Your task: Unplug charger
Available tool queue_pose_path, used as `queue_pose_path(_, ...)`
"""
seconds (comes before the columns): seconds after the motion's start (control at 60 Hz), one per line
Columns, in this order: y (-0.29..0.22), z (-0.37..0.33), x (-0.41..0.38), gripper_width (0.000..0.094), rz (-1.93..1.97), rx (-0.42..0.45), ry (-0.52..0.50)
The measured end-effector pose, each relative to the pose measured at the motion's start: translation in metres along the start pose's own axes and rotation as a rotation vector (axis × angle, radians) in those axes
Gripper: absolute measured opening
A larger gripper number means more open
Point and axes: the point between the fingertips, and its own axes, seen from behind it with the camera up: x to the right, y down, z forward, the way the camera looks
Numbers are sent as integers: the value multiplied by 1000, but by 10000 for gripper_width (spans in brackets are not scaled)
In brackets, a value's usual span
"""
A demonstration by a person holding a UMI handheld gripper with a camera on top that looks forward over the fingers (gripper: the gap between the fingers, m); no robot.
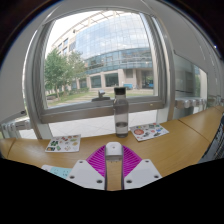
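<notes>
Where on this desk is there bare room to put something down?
Bare wood lies either side of the jaws of the gripper, between the white charger and the leaflets and. The tall bottle crowds the windowsill just beyond the charger.

The lower part of the white charger (114, 149) is hidden between the pink pads (99, 160) of the gripper (114, 172); whether the pads press on it cannot be told; no cord or socket can be made out; the print on the leaflets (62, 143) lying on the counter (170, 150) is too small to be read; the bottle (121, 110) contents cannot be told.
</notes>
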Motion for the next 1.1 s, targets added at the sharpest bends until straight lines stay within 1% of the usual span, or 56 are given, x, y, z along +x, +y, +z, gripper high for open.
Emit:
queue_pose_path(0.067, 33, 12, 15, 177, 0, -73, -3)
queue_pose_path(0.083, 45, 14, 14, 178, 1, -85, -4)
queue_pose_path(0.183, 77, 26, 22, 189, 20, -146, -37)
queue_pose_path(0.283, 100, 33, 25, 190, 49, -189, -57)
queue_pose_path(0.333, 104, 33, 27, 214, 57, -201, -59)
queue_pose_path(0.45, 105, 33, 33, 274, 71, -201, -56)
queue_pose_path(0.483, 105, 33, 36, 333, 68, -203, -49)
queue_pose_path(0.567, 99, 29, 44, 563, 57, -196, -32)
queue_pose_path(0.617, 90, 22, 45, 621, 55, -175, -37)
queue_pose_path(0.733, 64, -7, 45, 703, 60, -117, -66)
queue_pose_path(0.8, 51, -29, 45, 723, 43, -80, -86)
queue_pose_path(0.867, 46, -53, 44, 740, 18, -63, -109)
queue_pose_path(0.983, 52, -97, 45, 764, -23, -32, -128)
queue_pose_path(1.1, 69, -130, 48, 768, -82, -37, -142)
